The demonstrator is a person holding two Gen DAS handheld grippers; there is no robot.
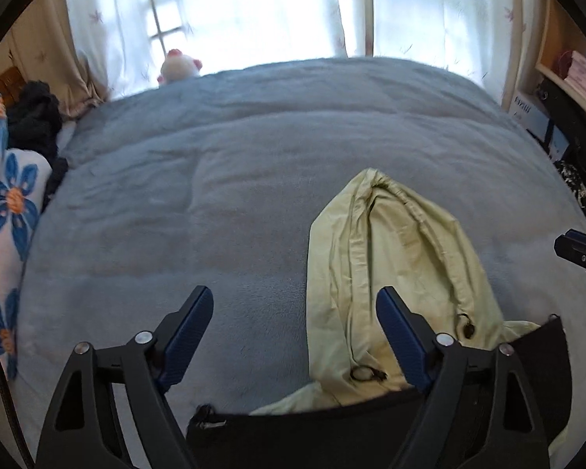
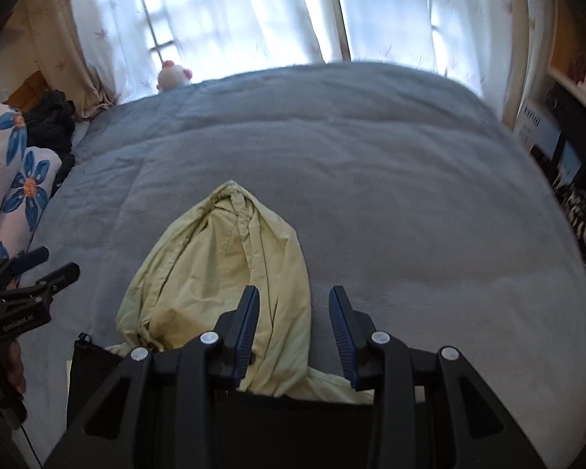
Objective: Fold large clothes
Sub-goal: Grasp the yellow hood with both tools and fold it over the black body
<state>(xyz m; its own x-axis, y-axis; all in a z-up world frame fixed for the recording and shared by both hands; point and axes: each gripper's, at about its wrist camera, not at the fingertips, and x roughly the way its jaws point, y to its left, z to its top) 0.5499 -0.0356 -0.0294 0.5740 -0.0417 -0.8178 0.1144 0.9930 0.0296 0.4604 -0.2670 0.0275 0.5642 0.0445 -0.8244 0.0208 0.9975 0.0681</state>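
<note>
Left to right: floral pillows point(image 1: 8, 203) at the bed's left edge, then the left gripper point(image 1: 295, 306) over the grey blanket point(image 1: 215, 179), jaws released wide and nothing between them. The pale yellow-green garment point(image 1: 394, 250) lies bunched on the near part of the bed, its lower end tucked under a black cloth point(image 1: 332, 434). Right gripper point(image 2: 295, 308) hovers over the garment's right edge, jaws partly apart, gripping nothing.
</note>
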